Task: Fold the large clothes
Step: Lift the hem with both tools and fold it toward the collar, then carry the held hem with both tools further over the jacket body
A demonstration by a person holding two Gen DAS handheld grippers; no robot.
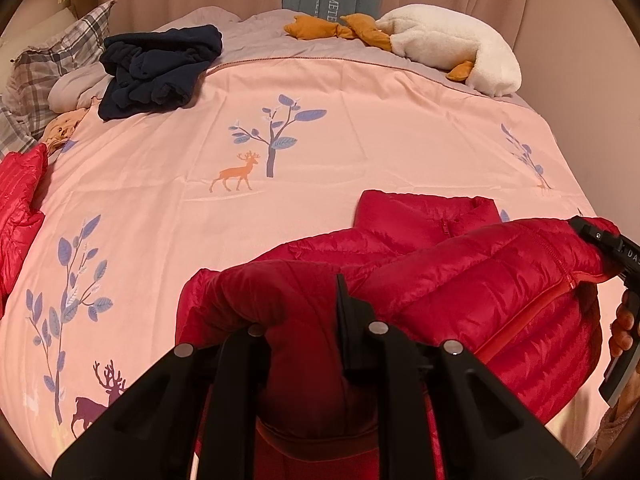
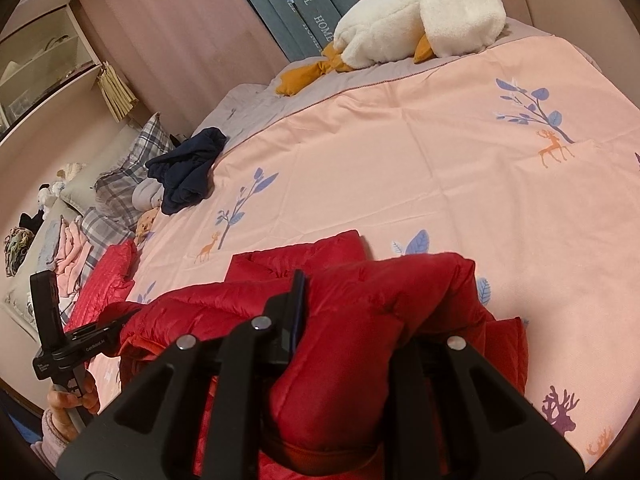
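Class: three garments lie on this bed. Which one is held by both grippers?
The dark red puffer jacket, pinched at its hem; the navy garment and the lighter red quilted one lie untouched.

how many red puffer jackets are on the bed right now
2. One red puffer jacket lies at the near edge of the bed, held up by both grippers. A second red jacket lies at the left edge near the plaid pillows. More could be out of view.
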